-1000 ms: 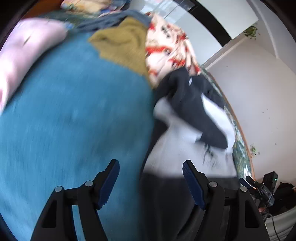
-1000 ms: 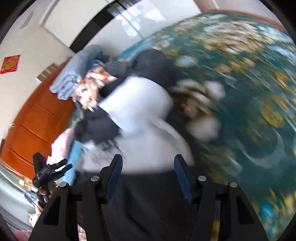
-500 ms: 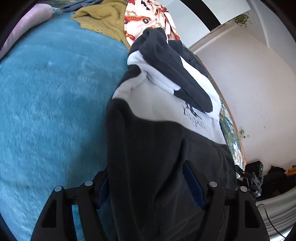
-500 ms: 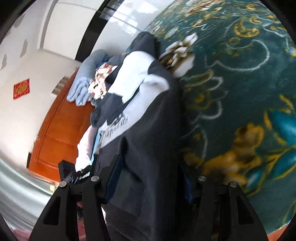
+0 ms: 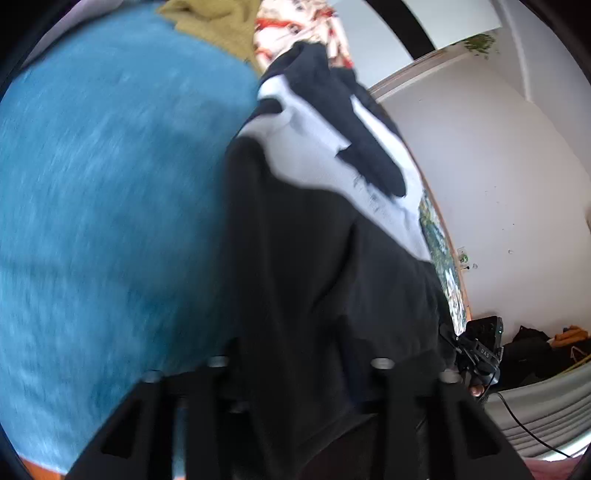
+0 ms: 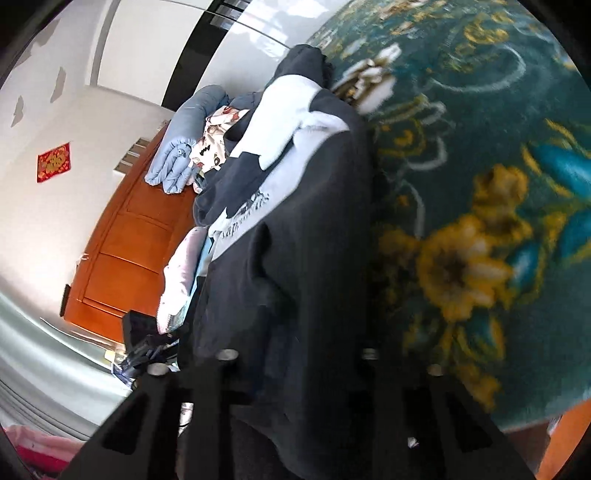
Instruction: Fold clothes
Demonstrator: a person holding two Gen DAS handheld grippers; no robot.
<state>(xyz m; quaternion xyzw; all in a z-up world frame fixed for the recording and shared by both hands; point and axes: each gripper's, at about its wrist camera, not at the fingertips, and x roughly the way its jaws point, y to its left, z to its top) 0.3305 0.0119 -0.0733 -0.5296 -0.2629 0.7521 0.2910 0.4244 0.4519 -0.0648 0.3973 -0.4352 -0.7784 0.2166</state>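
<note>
A black and white sweatshirt (image 5: 306, 236) lies stretched along the seam between a teal plush blanket and a floral blanket. Its dark hem drapes over my left gripper (image 5: 299, 354), whose jaws have drawn together on the fabric; cloth hides the pads. In the right wrist view the same sweatshirt (image 6: 295, 229) covers my right gripper (image 6: 297, 347), which is likewise shut on the hem. The white chest panel with dark lettering and a black sleeve lie farther away.
A teal plush blanket (image 5: 110, 203) fills the left. A mustard garment (image 5: 218, 26) and a printed garment (image 5: 295, 26) lie at the far end. A floral blanket (image 6: 480, 221) spreads right. A light blue folded quilt (image 6: 184, 147), a wooden headboard (image 6: 122, 240) and a camera tripod (image 5: 480, 350) stand nearby.
Both grippers went from open over the sweatshirt hem to shut on it. The fabric now bunches over the fingers and the views blur with movement.
</note>
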